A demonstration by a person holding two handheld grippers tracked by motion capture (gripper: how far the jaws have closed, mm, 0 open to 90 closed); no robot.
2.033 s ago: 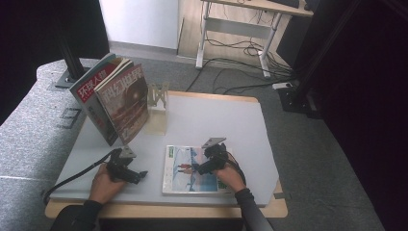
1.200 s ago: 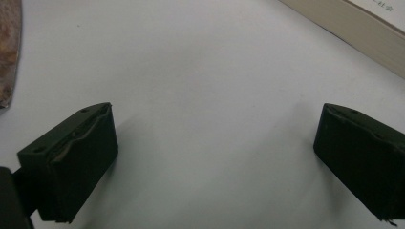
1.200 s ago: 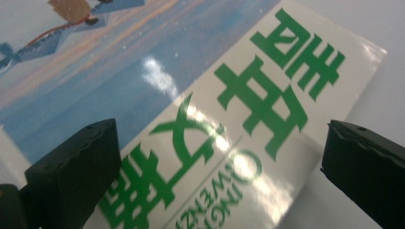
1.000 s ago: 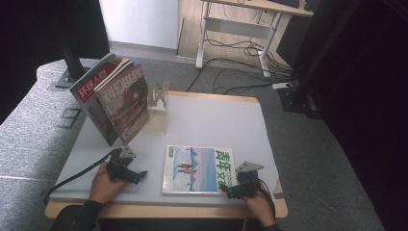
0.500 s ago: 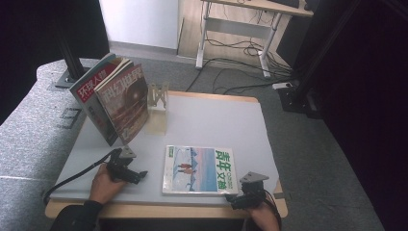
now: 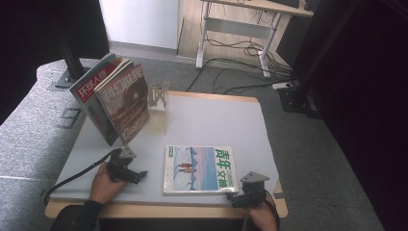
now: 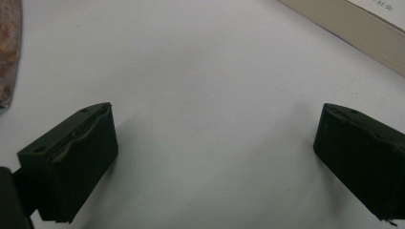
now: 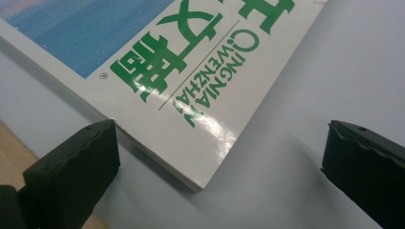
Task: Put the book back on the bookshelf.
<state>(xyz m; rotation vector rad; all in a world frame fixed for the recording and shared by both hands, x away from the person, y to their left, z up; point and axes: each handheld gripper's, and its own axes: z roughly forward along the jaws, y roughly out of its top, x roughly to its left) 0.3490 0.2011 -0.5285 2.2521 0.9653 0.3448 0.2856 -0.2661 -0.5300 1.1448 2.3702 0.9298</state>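
A: Where is the magazine (image 6: 199, 169) now?

B: It lies flat on the bench (image 6: 216, 120), near my edge, cover up. Its near right corner (image 8: 203, 183) points at my right tongs (image 8: 217, 157). Those tongs are spread wide, the corner sits between the two jaws, and nothing is pinched yet.

A: And your other hand?

B: My left tongs (image 7: 212, 148) are spread too and hold nothing. They rest low over the bare bench, to the left of the magazine, near but not touching it. The left hand (image 6: 103, 183) lies on the bench.

A: How will you take the magazine well?

B: I think the corner is the good place. The cover is glossy and the magazine is thin, so I should bring one jaw under the edge and the other on top, then press together slowly. If I push too flat, I will only slide it away over the bench. A small tilt of the right hand (image 6: 262, 219) should help the lower jaw to go under.

A: Where would it go?

B: I cannot say for sure. At the far left two other magazines (image 6: 113, 98) lean upright against a small rack (image 6: 158, 96). They are well apart from this one. The middle of the bench between them looks free, so a lift over it should meet nothing.
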